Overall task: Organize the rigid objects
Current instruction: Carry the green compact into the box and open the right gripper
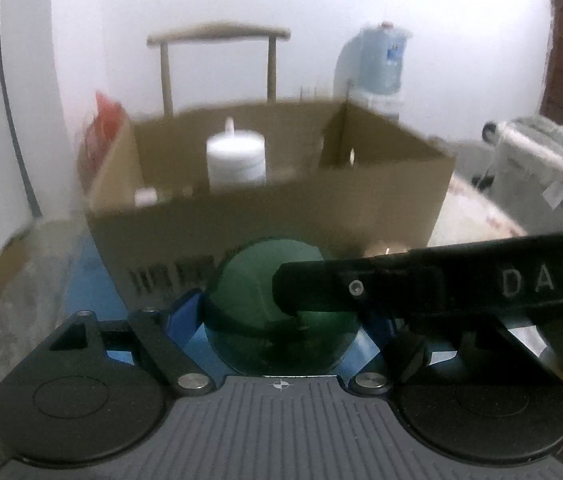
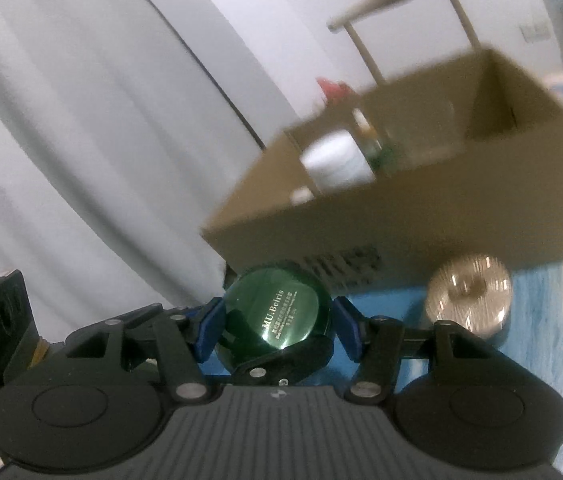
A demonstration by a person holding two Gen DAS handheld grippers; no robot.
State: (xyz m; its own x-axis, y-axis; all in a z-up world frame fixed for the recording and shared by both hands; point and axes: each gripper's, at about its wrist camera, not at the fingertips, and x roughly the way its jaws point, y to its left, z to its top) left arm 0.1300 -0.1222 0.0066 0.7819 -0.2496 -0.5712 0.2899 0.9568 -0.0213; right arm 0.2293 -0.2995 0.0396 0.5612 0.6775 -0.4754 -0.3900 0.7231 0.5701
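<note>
Here the left tongs (image 1: 281, 312) sit closed around a green jar (image 1: 265, 280), held low just in front of the cardboard box (image 1: 265, 216). From the right, the right tongs (image 2: 277, 328) pinch the same jar's lid, likely steadying it for the lift into the box. Farther right, a silvery round lid (image 2: 469, 292) rests on the blue counter (image 2: 541, 320).
</note>
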